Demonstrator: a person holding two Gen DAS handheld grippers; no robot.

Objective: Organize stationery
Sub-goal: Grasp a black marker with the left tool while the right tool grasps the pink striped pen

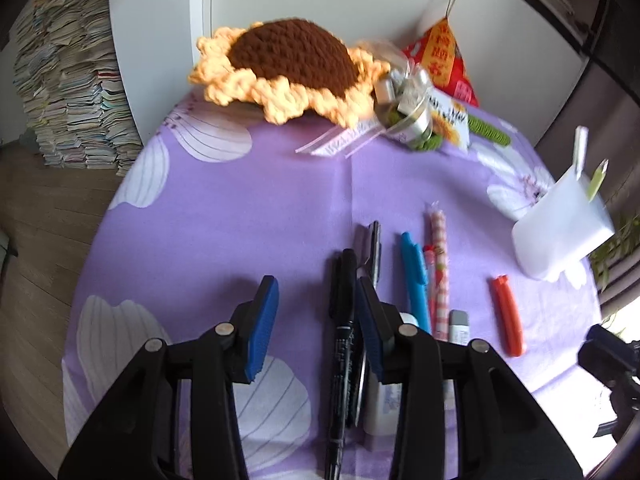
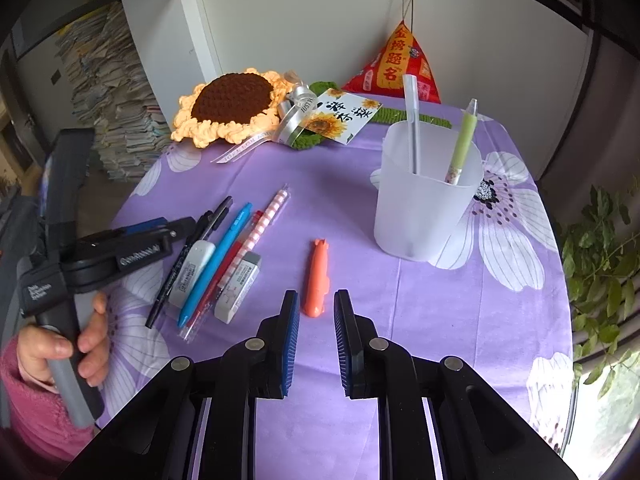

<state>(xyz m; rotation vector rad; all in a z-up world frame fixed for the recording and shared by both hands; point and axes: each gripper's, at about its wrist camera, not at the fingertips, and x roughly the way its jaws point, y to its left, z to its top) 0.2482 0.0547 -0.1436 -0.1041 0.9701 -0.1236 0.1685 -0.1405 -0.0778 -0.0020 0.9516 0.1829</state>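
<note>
Two wrist views of a round worktop (image 2: 440, 320) covered by a purple floral cloth. The left hand-held gripper (image 1: 316, 320) points steeply down over a row of stationery with its blue pads (image 1: 262, 326) spread; the black marker pen (image 1: 344, 340) lies on the cloth between them, close to the right-side pad, and no pad presses on it. In the right wrist view a hand (image 2: 64, 352) in a pink sleeve (image 2: 28, 408) holds this tool by its grey handle.

The right hand-held gripper (image 2: 316, 342) hangs over bare cloth, its pads set a small gap apart with nothing between them. Just ahead of its tips lies an orange cutter-like tool (image 2: 316, 280), apart from the row.

The row, left to right in the right wrist view: black marker pen (image 2: 180, 260), white correction tape (image 2: 192, 268), blue pen (image 2: 218, 264), red pen (image 2: 224, 276), pink checked pen (image 2: 262, 224) and a sleeved eraser (image 2: 238, 286), all lying side by side.

A translucent white pen cup (image 2: 424, 200) stands upright toward the right, holding a grey pen (image 2: 412, 120) and a green pen (image 2: 464, 140). At the far edge rest a crocheted sunflower (image 2: 232, 104), a sunflower card (image 2: 340, 116) and a red pyramid ornament (image 2: 396, 68)
</note>
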